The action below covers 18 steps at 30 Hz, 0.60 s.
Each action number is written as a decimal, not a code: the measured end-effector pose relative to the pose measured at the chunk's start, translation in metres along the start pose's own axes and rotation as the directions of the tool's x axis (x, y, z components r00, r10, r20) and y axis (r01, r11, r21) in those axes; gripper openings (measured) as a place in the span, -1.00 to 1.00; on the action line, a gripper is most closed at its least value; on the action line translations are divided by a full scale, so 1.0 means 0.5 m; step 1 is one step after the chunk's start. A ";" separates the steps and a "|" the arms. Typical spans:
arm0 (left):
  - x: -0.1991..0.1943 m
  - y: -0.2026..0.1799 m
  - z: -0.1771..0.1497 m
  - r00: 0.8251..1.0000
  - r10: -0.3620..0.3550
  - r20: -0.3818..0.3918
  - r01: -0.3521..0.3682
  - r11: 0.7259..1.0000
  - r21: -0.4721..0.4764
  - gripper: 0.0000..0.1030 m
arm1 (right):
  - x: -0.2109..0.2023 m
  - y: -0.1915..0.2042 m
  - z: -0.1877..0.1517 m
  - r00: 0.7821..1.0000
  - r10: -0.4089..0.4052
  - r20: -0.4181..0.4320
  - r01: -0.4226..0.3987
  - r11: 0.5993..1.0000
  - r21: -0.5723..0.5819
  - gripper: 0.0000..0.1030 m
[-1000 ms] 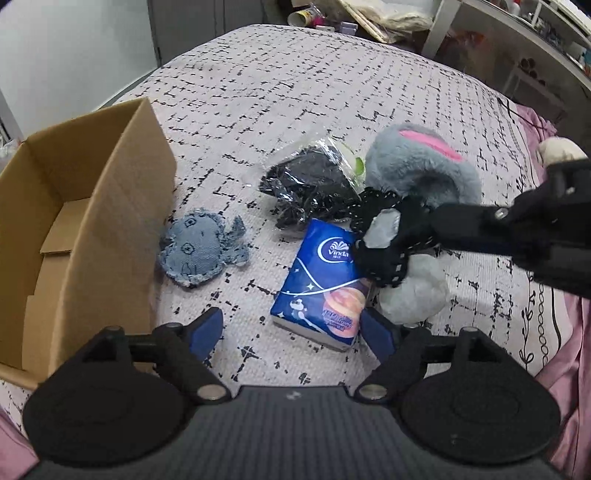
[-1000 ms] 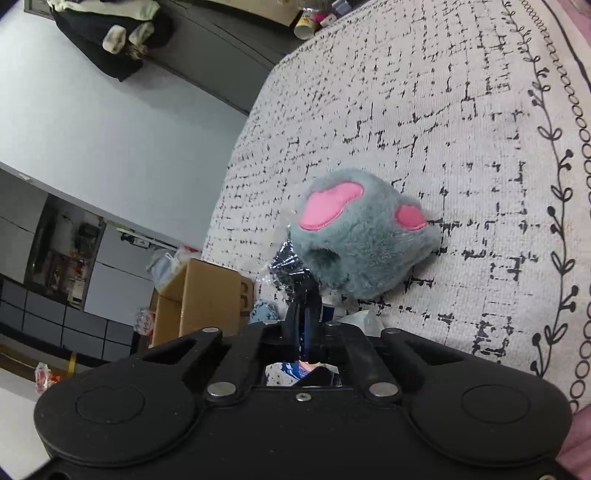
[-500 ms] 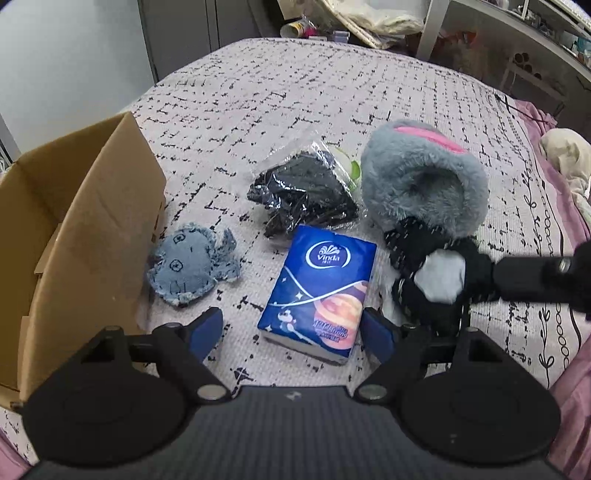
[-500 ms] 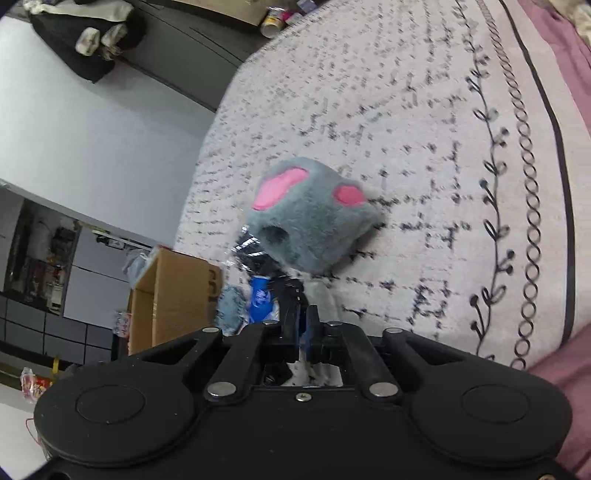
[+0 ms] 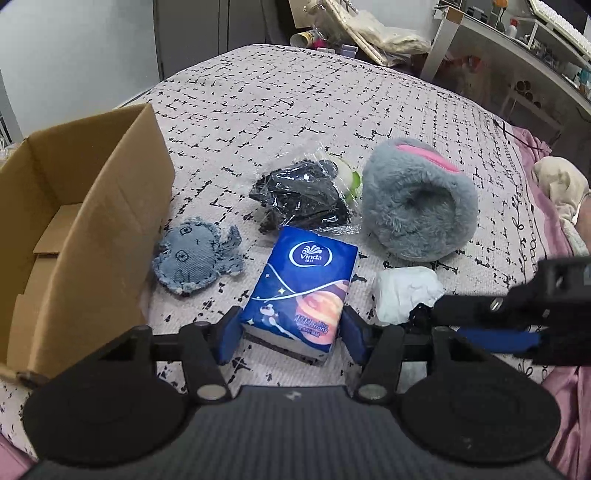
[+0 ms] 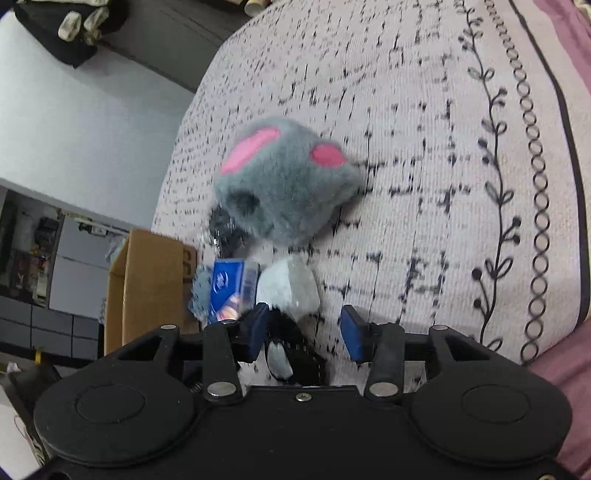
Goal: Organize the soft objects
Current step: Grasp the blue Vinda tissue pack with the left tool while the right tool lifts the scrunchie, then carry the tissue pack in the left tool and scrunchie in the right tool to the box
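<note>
bedspread patterned | desk cluttered | dark cabinet

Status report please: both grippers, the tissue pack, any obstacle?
Left gripper closing around tissue pack, pads not yet pressing. Right gripper opening over white bundle. Box open, nothing blocking.

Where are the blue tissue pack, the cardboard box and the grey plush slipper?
blue tissue pack (image 5: 303, 291), left wrist view, middle of its top face.
cardboard box (image 5: 110, 236), left wrist view, outer side wall.
grey plush slipper (image 5: 417, 206), left wrist view, fluffy opening.
</note>
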State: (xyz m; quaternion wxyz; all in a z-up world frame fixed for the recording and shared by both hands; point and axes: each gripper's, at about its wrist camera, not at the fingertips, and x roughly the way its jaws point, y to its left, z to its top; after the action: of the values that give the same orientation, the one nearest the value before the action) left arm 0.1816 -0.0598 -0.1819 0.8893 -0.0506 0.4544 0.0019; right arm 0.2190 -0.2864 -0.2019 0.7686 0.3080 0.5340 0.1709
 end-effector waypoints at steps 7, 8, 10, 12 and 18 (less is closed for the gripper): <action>-0.024 0.013 -0.015 1.000 -0.029 0.001 0.029 0.999 -0.036 0.09 | 0.016 0.015 -0.020 1.000 -0.008 -0.014 0.007 0.999 -0.050 -0.19; -0.027 0.014 -0.017 0.999 -0.032 0.004 0.032 0.999 -0.039 0.08 | 0.020 0.018 -0.021 1.000 -0.007 -0.016 0.006 0.998 -0.063 -0.28; -0.034 0.016 -0.022 0.999 -0.042 0.012 0.042 0.998 -0.046 0.09 | 0.029 0.023 -0.025 1.000 -0.013 -0.026 0.011 0.996 -0.084 -0.53; -0.041 0.017 -0.026 0.998 -0.053 0.017 0.054 0.997 -0.054 0.09 | 0.037 0.024 -0.027 0.999 -0.014 -0.029 0.012 0.996 -0.089 -0.63; -0.082 0.025 -0.030 0.996 -0.071 0.055 0.075 0.996 -0.057 0.09 | 0.019 0.038 -0.035 1.000 -0.002 0.005 0.003 0.992 -0.127 -0.68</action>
State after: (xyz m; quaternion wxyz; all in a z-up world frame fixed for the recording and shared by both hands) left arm 0.1449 -0.0469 -0.1588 0.8986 -0.0935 0.4283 -0.0158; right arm 0.2076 -0.2613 -0.2006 0.7881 0.2583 0.5207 0.2027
